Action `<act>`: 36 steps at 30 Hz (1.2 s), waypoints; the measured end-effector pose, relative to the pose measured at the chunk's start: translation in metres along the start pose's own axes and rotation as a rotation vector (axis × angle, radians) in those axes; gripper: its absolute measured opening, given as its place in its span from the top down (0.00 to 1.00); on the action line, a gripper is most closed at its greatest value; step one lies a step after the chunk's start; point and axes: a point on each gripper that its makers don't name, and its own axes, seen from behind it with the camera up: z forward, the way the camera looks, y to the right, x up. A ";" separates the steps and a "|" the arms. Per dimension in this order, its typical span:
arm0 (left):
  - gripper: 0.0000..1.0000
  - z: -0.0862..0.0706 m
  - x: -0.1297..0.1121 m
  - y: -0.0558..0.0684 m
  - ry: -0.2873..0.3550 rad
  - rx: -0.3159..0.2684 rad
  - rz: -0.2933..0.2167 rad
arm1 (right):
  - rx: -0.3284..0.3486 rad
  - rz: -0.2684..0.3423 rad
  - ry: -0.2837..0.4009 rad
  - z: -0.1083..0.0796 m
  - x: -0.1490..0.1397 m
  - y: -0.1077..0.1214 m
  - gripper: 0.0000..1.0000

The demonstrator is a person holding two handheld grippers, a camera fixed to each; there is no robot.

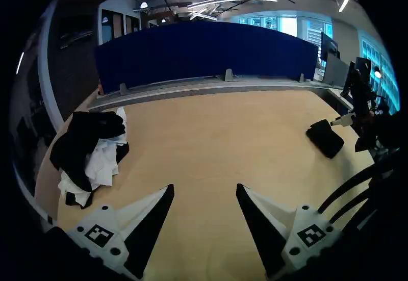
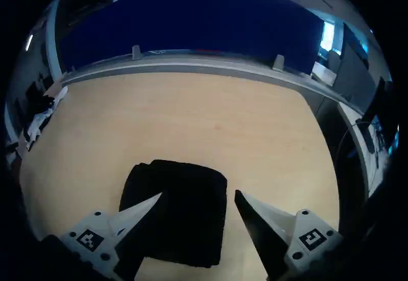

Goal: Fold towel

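Your right hand-held gripper [image 2: 198, 193] is spread wide and grips nothing, poised over the folded black towel [image 2: 178, 214] that lies flat on the desk [image 2: 204, 112]. Your left hand-held gripper [image 1: 204, 185] is just as open and empty above the desk. Farther left lies a black-and-white cloth pile [image 1: 89, 153], and a blue partition [image 1: 204, 51] stands behind.

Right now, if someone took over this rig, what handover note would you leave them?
Left gripper: open, empty, over the bare table.
Right gripper: open, fingers on either side of the black towel, not clamping it.
Done: the black towel lies folded in a compact rectangle.
To do: a heap of black and white cloths sits unfolded at the table's edge, likely next.
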 end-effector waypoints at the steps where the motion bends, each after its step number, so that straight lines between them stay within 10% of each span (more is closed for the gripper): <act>1: 0.10 0.000 0.000 0.000 0.001 -0.002 0.001 | 0.001 0.003 0.003 -0.001 0.000 -0.003 0.00; 36: 0.10 -0.018 -0.003 -0.005 0.023 -0.029 0.013 | -0.011 0.101 -0.015 -0.024 -0.071 -0.056 0.00</act>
